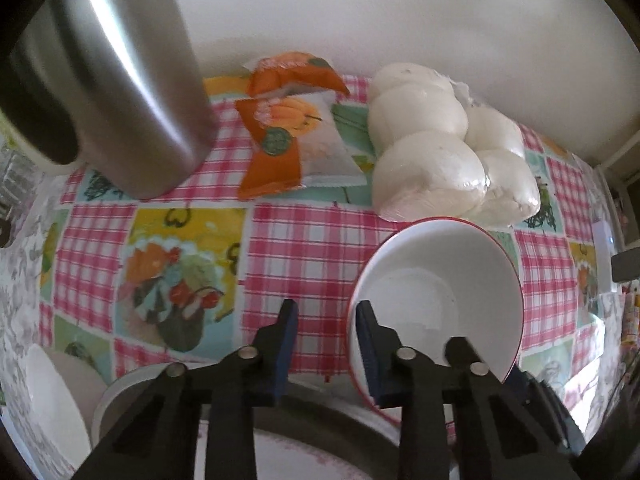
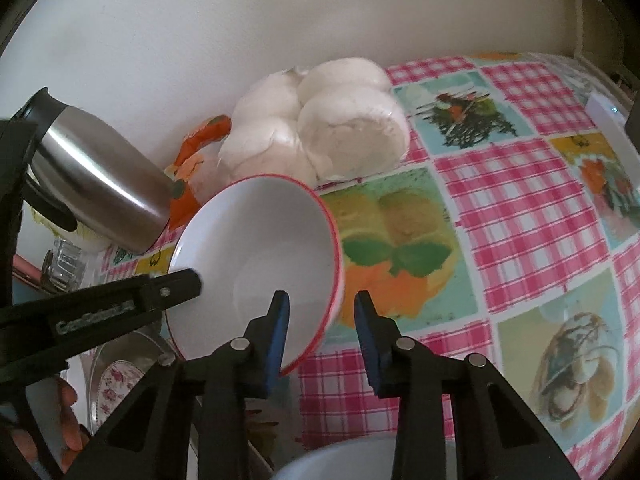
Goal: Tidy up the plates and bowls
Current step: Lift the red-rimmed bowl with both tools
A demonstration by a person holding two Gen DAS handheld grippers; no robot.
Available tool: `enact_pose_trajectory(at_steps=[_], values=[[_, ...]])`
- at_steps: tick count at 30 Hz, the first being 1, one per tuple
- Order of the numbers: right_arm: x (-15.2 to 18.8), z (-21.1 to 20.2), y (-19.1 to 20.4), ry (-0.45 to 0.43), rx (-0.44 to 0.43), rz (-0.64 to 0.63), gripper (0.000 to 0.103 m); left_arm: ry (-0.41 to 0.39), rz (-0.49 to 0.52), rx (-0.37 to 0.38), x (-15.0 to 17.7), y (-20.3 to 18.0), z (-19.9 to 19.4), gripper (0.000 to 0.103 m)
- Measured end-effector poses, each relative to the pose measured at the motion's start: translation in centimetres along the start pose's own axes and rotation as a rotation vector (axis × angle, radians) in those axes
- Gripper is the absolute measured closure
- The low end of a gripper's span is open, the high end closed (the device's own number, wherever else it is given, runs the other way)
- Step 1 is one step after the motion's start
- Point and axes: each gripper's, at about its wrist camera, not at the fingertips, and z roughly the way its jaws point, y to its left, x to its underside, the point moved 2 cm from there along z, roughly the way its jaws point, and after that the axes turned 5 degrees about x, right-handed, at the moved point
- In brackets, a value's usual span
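A white bowl with a red rim [image 1: 436,296] is tilted above the checked tablecloth. My left gripper [image 1: 326,344] straddles its left rim, one finger [image 1: 370,352] inside the bowl, with a wide gap between the jaws. In the right wrist view the same bowl [image 2: 260,252] sits between both tools: my right gripper [image 2: 322,340] straddles its right rim, jaws wide apart, and the left tool's finger [image 2: 176,284] reaches in from the left. Neither pad visibly presses the rim. A floral plate [image 2: 116,380] lies below on the left.
A steel thermos jug [image 1: 116,80] stands at back left. Orange snack packets [image 1: 288,132] and a bag of white buns [image 1: 440,140] lie against the wall. More white dishes [image 1: 56,400] sit at the lower left; another white bowl [image 2: 360,460] is under the right gripper.
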Motion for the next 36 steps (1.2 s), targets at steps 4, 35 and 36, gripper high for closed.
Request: enact_pose_trajectory(at_steps=[4,35,36], values=[[-0.1,-0.1,0.0,-0.002,-0.007,-0.001,0.068,0.034,-0.004,0.056,0.2,-0.5,1.3,0.092],[2.4,-15.5,2.6,-0.156,-0.058,-0.111,0.069,-0.234,0.033,0.120,6.4,-2.4,-14.0,0.092],[2.7,-15.8,3.0,-0.154,-0.058,-0.122,0.069,-0.249,0.026,0.108,6.9,-1.9,-14.8,0.092]])
